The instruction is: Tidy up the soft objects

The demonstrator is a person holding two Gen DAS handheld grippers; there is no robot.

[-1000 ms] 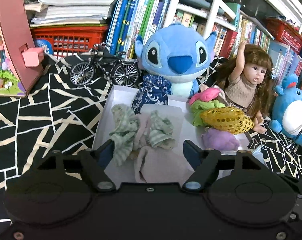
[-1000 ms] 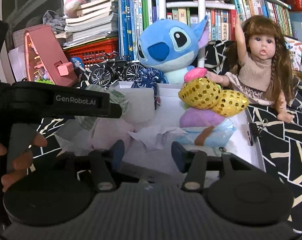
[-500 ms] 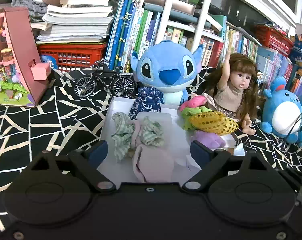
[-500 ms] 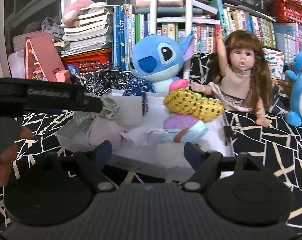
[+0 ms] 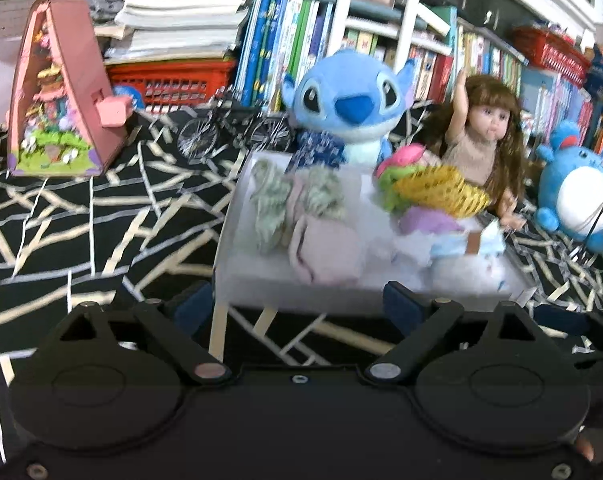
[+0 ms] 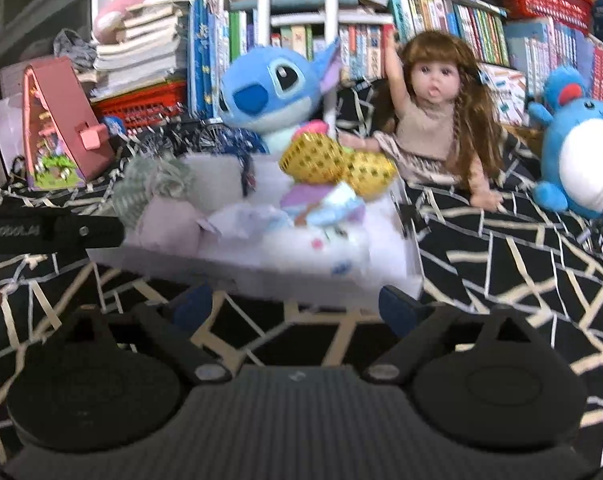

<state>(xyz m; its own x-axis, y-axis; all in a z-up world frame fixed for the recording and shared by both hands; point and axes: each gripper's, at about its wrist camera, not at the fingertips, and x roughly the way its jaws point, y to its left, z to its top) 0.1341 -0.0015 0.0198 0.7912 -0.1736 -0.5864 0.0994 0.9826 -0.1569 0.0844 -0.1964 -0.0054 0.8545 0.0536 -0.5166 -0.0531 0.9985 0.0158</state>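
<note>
A white box (image 5: 261, 280) (image 6: 229, 268) sits on the black patterned cloth and holds soft items: a green striped cloth (image 5: 273, 204) (image 6: 149, 184), a pale pink pouch (image 5: 325, 248) (image 6: 169, 224), a yellow sequined pouch (image 5: 441, 192) (image 6: 333, 160), a purple piece (image 5: 425, 220), a light blue piece (image 5: 473, 240) and white tissue (image 6: 241, 216). My left gripper (image 5: 297, 308) is open and empty, just short of the box's near wall. My right gripper (image 6: 293, 304) is open and empty, also in front of the box. The left gripper's body (image 6: 49, 232) shows at the right wrist view's left edge.
A blue Stitch plush (image 5: 349, 108) (image 6: 269, 92) and a doll (image 5: 481, 136) (image 6: 433, 120) sit behind the box. A blue round plush (image 5: 577, 196) (image 6: 581, 148) is at the right. A pink toy house (image 5: 65, 108), a model bicycle (image 5: 229, 132), a red basket (image 5: 173, 80) and bookshelves stand behind.
Both grippers have drawn back from over the box toward the near side, and their jaws have opened wider. The box's contents stay in place.
</note>
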